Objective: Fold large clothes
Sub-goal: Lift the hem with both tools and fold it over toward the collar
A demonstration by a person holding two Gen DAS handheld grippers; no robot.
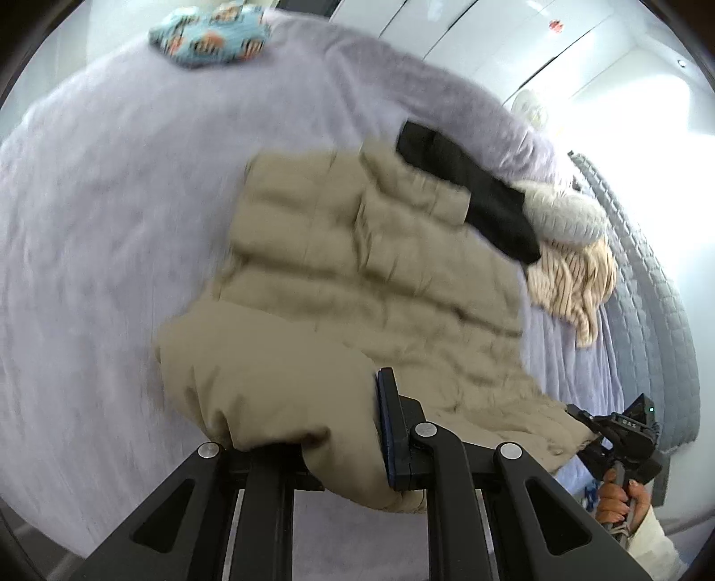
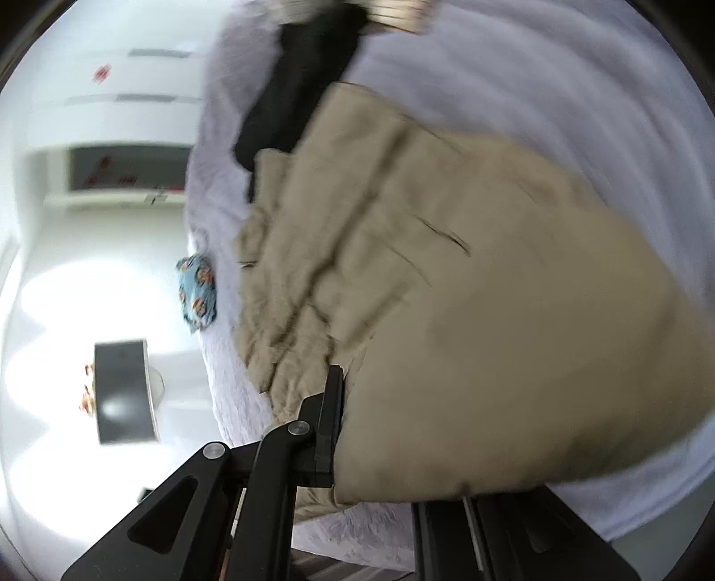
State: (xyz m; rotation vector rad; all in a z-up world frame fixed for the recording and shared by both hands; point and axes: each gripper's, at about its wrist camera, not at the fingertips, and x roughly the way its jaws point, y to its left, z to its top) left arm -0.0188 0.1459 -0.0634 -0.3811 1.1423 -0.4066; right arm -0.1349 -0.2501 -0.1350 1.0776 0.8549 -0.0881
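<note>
Left gripper (image 1: 353,429), jaws drawn narrow and clamped on a bunched corner of the beige quilted jacket (image 1: 357,277); one blue-edged finger (image 1: 389,429) shows, the other is buried in fabric. Right gripper (image 2: 380,429), likewise pinched on a neighbouring part of the same near edge, only one black finger (image 2: 328,424) visible. Gripping at two separate places along one hem keeps that edge taut, presumably so it can be carried over the body of the garment as a fold. The rest of the jacket lies spread on the lavender fleece blanket (image 1: 111,201) covering the bed. Beyond it rest a black garment (image 1: 469,187), a grey knit (image 1: 567,214) and a striped cream piece (image 1: 576,277), probably waiting or finished. A blue patterned cushion (image 1: 210,35) sits at the far edge.
</note>
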